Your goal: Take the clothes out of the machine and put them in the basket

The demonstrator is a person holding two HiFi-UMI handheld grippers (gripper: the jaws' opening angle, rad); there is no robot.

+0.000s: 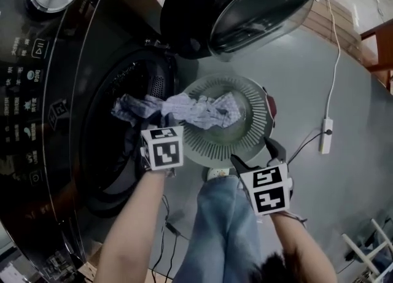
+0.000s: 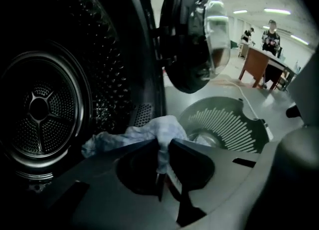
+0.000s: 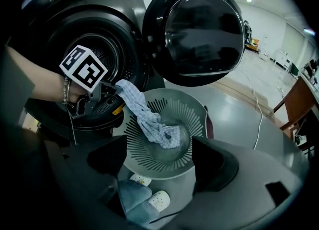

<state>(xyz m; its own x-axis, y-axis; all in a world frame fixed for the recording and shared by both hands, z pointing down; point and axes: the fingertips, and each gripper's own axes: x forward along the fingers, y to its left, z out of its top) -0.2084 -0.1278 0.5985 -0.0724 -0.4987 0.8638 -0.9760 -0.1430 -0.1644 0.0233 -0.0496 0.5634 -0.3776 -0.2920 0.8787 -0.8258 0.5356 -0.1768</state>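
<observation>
Left gripper (image 2: 163, 146): jaws pressed together, pinching a fold of the pale patterned cloth (image 1: 202, 110); in the left gripper view the fabric bunches just above the tips and a thin strip of it hangs down between them. The cloth stretches from the mouth of the machine (image 1: 61, 91) across to the basket (image 1: 202, 153): one loose end trails at the lip of the opening, the pinched middle sits just past that lip, and the far end lies down in the basket's bowl. The basket is round, grey, with slotted walls, standing on the floor right in front of the machine and below the open door (image 1: 239, 5), which swings out to the right with its glass bulge facing down. The drum (image 2: 40, 109) is dark, with perforated walls; whether more clothes are inside, none of the views shows. Right gripper (image 3: 159, 159): jaws spread wide, nothing between them, hovering over the near rim of the basket and well apart from the cloth. The right gripper view shows the left gripper's marker cube at the machine opening, with the cloth running down from it into the basket. The person's jeans leg (image 1: 224, 226) and white shoes (image 3: 149, 204) are just beside the basket's near edge. A white power strip (image 1: 325, 134) with cable lies on the floor to the right. Far back in the room, people stand at a table (image 2: 256, 62).
</observation>
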